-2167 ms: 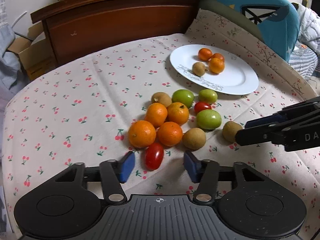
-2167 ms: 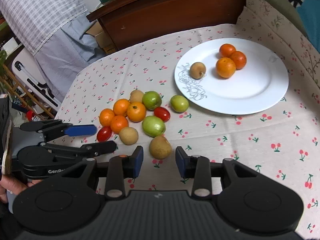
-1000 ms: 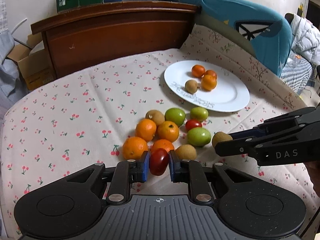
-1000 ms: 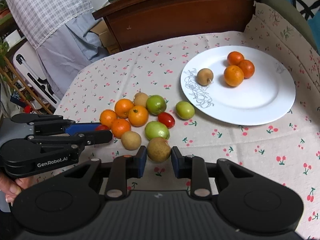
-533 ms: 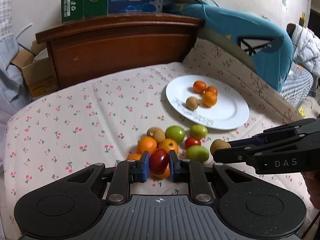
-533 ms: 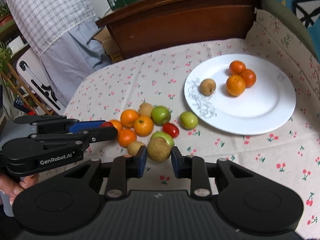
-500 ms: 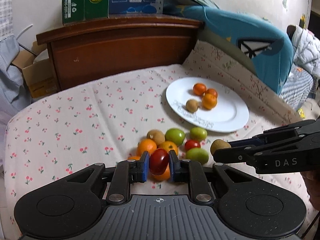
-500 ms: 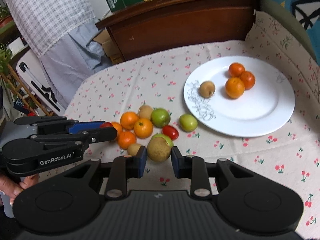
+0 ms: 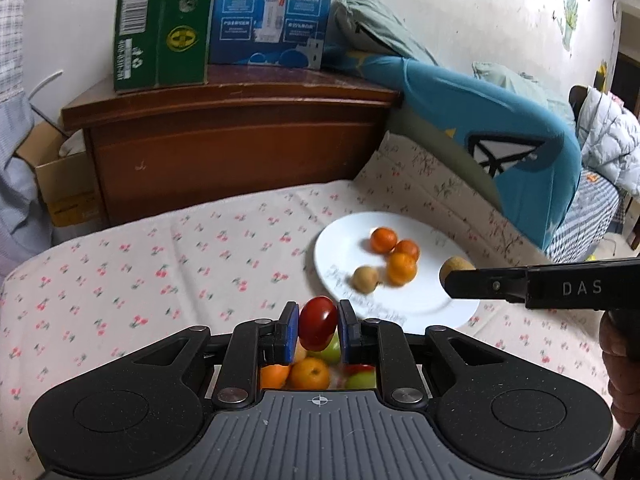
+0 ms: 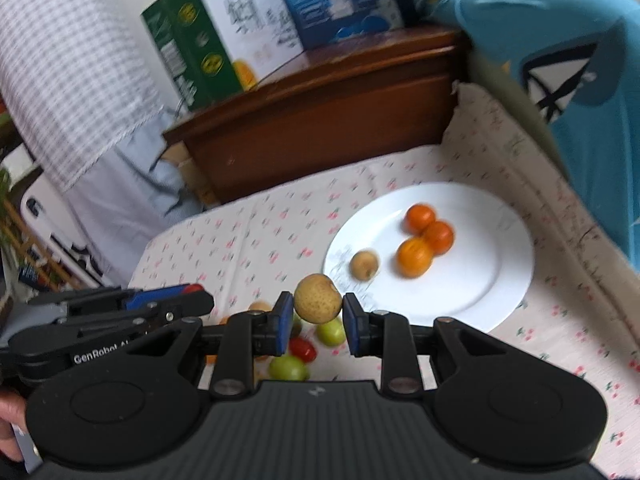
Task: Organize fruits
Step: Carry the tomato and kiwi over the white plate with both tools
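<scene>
My left gripper [image 9: 319,330] is shut on a red cherry tomato [image 9: 318,322], held above the loose fruit pile [image 9: 310,372]. My right gripper [image 10: 317,318] is shut on a brown round fruit [image 10: 318,298]; in the left wrist view that fruit [image 9: 456,267] hangs over the near right part of the white plate [image 9: 432,304]. The plate [image 10: 496,276] holds three oranges [image 10: 424,236] and one brown fruit [image 10: 364,265]. Green fruits [image 10: 330,332] and a red tomato [image 10: 302,350] lie on the cloth below my right gripper.
A cherry-print cloth [image 9: 160,272] covers the surface. A dark wooden headboard [image 9: 232,148] with a green box [image 9: 162,24] and a blue box [image 9: 272,12] stands behind. A blue cushion [image 9: 500,152] lies at the right.
Both grippers have risen and moved toward the plate with their fruit held. The right gripper's brown fruit is now over the plate's right side. The pile has dropped beneath the left fingers.
</scene>
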`<state>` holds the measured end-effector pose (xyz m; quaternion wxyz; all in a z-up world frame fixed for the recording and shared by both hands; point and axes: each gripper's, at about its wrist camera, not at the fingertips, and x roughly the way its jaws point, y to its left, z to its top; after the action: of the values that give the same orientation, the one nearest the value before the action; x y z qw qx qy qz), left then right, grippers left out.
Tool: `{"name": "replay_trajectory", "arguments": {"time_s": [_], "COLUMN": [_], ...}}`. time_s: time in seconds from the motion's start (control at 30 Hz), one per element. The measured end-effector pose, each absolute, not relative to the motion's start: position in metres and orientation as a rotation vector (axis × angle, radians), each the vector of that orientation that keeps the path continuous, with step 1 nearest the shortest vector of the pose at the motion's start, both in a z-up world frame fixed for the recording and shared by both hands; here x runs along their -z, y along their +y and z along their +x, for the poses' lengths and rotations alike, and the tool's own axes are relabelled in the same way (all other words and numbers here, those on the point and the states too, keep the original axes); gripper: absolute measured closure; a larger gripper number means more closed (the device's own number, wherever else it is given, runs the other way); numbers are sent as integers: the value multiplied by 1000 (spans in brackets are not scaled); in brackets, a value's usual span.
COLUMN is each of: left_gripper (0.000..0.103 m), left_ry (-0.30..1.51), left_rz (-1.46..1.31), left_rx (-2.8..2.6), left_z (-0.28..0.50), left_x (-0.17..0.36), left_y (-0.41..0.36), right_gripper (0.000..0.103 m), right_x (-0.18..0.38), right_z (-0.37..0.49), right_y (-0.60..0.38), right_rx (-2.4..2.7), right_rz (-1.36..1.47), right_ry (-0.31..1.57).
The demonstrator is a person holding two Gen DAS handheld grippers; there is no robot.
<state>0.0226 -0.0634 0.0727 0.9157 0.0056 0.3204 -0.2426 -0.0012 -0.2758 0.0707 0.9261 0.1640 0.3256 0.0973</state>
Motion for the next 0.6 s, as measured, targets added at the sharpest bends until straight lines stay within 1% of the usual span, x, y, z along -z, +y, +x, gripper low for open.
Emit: {"name": "replay_trajectory", "arguments": {"time_s": [0.33,0.6], "left_gripper": [85,85], "left_ry": [654,694], "left_rz": [10,7], "left_rx": [541,579], "left_z": [38,52], "left_x": [-77,-64], "left_y": [-97,-122], "right_gripper": [76,76], "right_x": [-80,-69], "right_z": [2,9], "right_y": [-313,-324], "right_rx": [-79,-21], "right_rz": [421,468], "right_ry": [615,651]}}
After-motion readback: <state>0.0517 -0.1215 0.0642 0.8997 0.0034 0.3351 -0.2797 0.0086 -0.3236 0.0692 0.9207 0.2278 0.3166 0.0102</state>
